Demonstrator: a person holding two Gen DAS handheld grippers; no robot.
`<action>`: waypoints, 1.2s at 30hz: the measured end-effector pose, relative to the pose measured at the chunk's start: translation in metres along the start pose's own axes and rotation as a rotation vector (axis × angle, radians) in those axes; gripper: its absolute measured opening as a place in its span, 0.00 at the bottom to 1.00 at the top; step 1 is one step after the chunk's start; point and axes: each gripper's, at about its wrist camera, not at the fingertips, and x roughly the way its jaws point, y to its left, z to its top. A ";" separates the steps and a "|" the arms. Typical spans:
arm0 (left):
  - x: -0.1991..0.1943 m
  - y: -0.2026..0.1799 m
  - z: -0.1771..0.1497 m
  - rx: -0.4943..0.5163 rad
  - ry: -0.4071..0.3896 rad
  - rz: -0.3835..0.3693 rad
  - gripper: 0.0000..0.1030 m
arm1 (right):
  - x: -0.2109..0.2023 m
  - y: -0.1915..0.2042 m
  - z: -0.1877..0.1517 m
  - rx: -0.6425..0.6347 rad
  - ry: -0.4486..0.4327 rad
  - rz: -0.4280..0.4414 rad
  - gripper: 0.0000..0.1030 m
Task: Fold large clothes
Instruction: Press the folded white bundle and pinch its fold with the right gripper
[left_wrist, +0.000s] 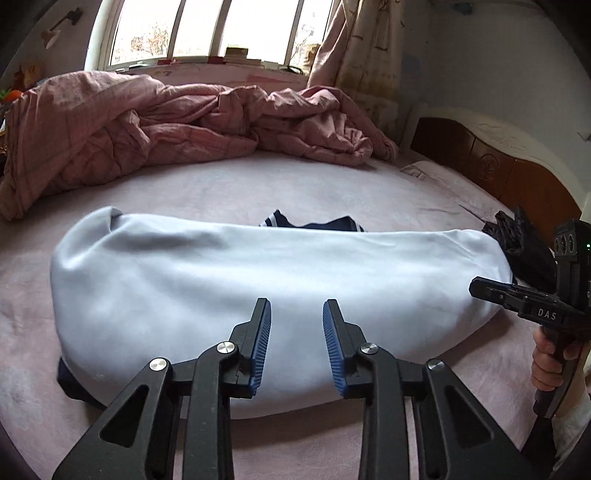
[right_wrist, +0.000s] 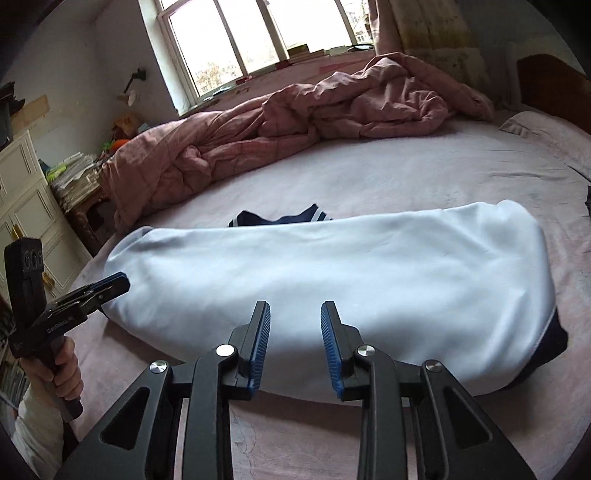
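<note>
A large white garment (left_wrist: 266, 288) with navy trim lies folded into a long band across the pink bed sheet (left_wrist: 258, 184); it also shows in the right wrist view (right_wrist: 351, 280). Its navy striped collar (left_wrist: 314, 222) peeks out at the far edge, and also appears in the right wrist view (right_wrist: 280, 218). My left gripper (left_wrist: 297, 310) is open and empty, just above the garment's near edge. My right gripper (right_wrist: 294, 312) is open and empty over the near edge too. Each gripper shows in the other's view: the right gripper (left_wrist: 476, 286) and the left gripper (right_wrist: 118, 282).
A crumpled pink quilt (left_wrist: 166, 125) lies along the far side of the bed below the window (left_wrist: 221, 29). A wooden headboard (left_wrist: 491, 162) stands on the right. A dark item (left_wrist: 521, 243) lies by the garment's right end. A white cabinet (right_wrist: 26, 206) stands left of the bed.
</note>
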 end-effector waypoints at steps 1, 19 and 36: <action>0.007 0.000 -0.004 -0.017 0.024 -0.014 0.26 | 0.006 0.002 -0.002 -0.008 0.012 -0.002 0.26; 0.032 -0.012 -0.033 -0.003 0.070 0.018 0.23 | 0.026 0.008 -0.010 0.025 0.127 0.062 0.08; 0.031 -0.019 -0.036 0.031 0.048 0.057 0.23 | 0.087 0.007 0.016 0.138 0.255 -0.173 0.00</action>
